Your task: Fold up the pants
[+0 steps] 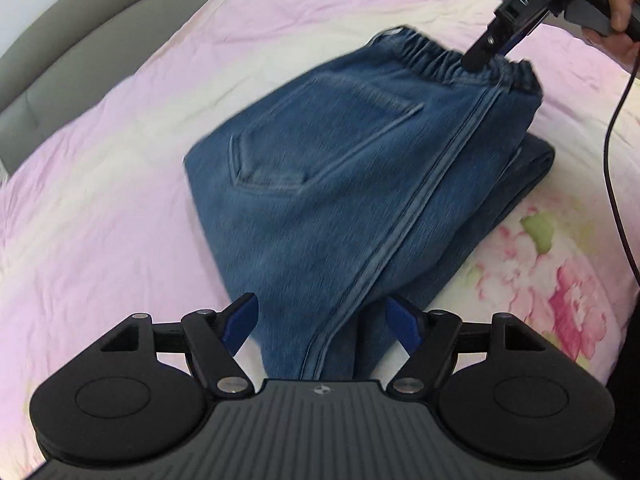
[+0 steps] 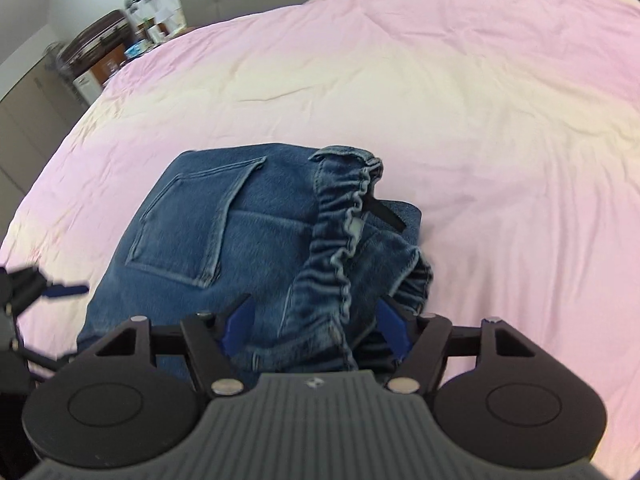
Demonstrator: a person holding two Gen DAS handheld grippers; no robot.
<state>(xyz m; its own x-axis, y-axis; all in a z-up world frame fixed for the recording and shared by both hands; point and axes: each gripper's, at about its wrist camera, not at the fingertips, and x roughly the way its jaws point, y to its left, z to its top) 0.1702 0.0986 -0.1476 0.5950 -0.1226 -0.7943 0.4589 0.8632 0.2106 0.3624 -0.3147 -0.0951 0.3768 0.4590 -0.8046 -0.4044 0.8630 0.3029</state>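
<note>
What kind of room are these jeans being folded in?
Probably a bedroom. The jeans lie on a wide bed with a pink bedspread, a grey padded headboard curves behind it, and a suitcase and cluttered shelves stand in the corner.

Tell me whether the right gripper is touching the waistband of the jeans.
Touching. In the left wrist view the right gripper presses its tip into the elastic waistband of the jeans, with no gap visible between them.

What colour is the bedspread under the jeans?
Mostly pale pink fading to cream, with a pink flower print at one edge; the bedspread shows best in the left wrist view.
</note>
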